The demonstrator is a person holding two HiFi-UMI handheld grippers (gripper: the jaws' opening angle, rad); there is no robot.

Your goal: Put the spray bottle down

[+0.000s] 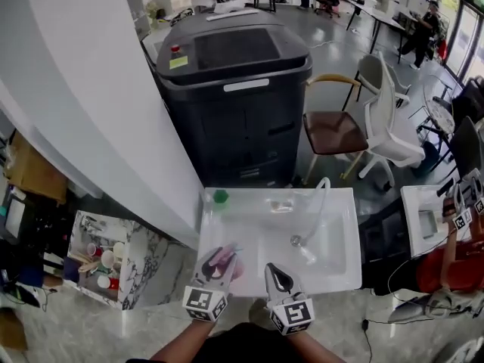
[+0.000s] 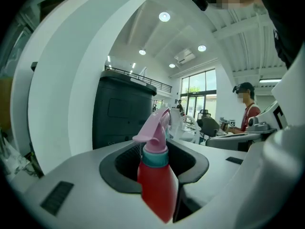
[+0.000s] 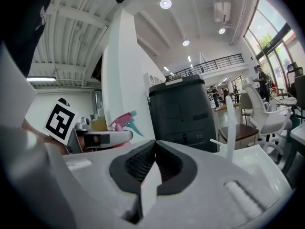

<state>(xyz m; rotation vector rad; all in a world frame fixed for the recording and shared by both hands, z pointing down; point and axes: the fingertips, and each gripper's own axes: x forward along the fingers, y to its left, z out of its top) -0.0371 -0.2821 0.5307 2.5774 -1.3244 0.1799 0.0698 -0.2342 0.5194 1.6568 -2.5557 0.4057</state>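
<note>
Nearest, the left gripper pinches the bottle by its red body, with the pink head upright and aimed forward. In the head view the bottle hangs over the near left part of the white sink. I cannot tell how high it is, and nothing suggests its base is resting on anything. Just beside it the right gripper has its jaws pressed together, with nothing between them.

Further in, a hose arcs over the basin, and a small green thing sits on the far left corner. Beyond stand a black machine and a chair.

The likely risks:
- **Early release:** if the jaws part before the base is flat on a surface, the top-heavy bottle would probably tip or roll into the basin.
- **Poor footing:** a rim edge or sloped basin floor would give it an unsteady stand.
- **Right gripper:** it is close enough to nudge the bottle over on release.
- **Pulling away:** a skewed withdrawal could drag the bottle along.
</note>
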